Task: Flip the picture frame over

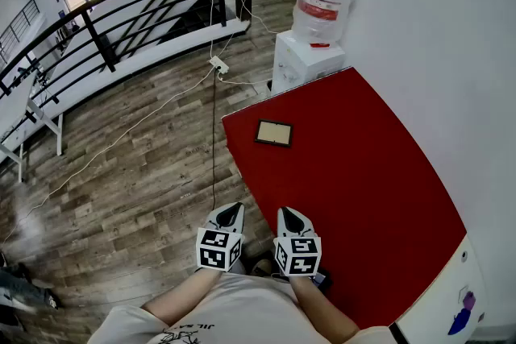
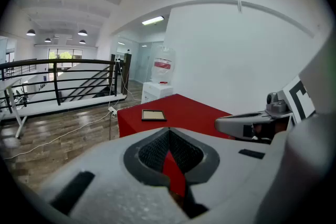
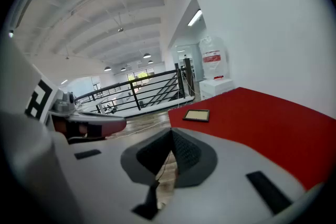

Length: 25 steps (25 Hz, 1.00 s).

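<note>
- The small dark-rimmed rectangular picture frame (image 1: 274, 133) lies flat on the red-topped table (image 1: 355, 181), near the table's far left corner. A tan panel faces up, and we cannot tell whether that is its front or its back.
- Nothing touches the frame, and we judge the flip not yet begun.
- Our left gripper, grey with a marker cube (image 1: 228, 215), hangs just off the table's near left edge. Its jaws are clenched together on nothing.
- Our right gripper of the same make (image 1: 292, 219) hovers over the table's near left corner. It is likewise clenched and empty, and both sit well apart from the frame.
- To do the step well, we probably should part one pair of jaws before reaching the table's far left corner, since a flat frame offers only its thin rim.
- We think it safest to nudge the frame towards the table's left edge so one side overhangs, then pinch that rim.
- The other gripper can steady the opposite rim so the frame turns over on the table and does not slip off it.
</note>
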### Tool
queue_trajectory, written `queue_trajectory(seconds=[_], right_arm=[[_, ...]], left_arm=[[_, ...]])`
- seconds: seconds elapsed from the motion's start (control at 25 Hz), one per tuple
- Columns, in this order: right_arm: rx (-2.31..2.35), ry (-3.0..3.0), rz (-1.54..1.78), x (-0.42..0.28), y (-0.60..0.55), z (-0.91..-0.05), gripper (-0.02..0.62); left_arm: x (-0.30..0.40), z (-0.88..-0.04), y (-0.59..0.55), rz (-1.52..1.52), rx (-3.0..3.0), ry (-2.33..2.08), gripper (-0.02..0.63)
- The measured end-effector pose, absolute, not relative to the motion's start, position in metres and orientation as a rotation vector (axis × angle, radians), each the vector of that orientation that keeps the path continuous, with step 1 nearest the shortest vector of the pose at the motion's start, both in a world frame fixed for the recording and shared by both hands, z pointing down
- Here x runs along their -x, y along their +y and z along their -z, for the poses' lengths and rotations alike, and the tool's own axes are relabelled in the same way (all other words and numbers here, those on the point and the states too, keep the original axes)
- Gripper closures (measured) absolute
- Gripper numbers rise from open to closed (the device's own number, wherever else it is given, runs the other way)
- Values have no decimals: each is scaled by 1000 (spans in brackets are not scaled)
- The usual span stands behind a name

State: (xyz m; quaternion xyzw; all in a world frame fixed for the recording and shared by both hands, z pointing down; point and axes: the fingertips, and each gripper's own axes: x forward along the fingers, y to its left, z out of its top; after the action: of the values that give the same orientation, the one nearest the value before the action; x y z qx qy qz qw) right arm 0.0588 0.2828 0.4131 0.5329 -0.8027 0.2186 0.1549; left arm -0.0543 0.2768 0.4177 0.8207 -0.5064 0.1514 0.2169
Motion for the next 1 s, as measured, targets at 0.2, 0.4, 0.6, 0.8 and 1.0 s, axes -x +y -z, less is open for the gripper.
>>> queue_trajectory(seconds=[0.2,0.4,0.6,0.8,1.0], right_arm=[[-1522,-2295,-643,-62,275,-418,591],[-1521,-2289,-646,-54,253,-425,591],[-1555,-2261,-646,-50,217,-430,591],[-1613,-2226,-649,-46,164,-430,591],[-1668,-2197,-650,-35,119,-425,591]], left_arm=[[52,-421,270,-425,-2267,-1404,600],[59,-427,244,-417,-2256,-1404,600],[62,-432,203,-424,-2276,-1368,600],[69,-429,144,-433,-2316,-1331,600],[79,-426,95,-449,-2352,-1281,600]])
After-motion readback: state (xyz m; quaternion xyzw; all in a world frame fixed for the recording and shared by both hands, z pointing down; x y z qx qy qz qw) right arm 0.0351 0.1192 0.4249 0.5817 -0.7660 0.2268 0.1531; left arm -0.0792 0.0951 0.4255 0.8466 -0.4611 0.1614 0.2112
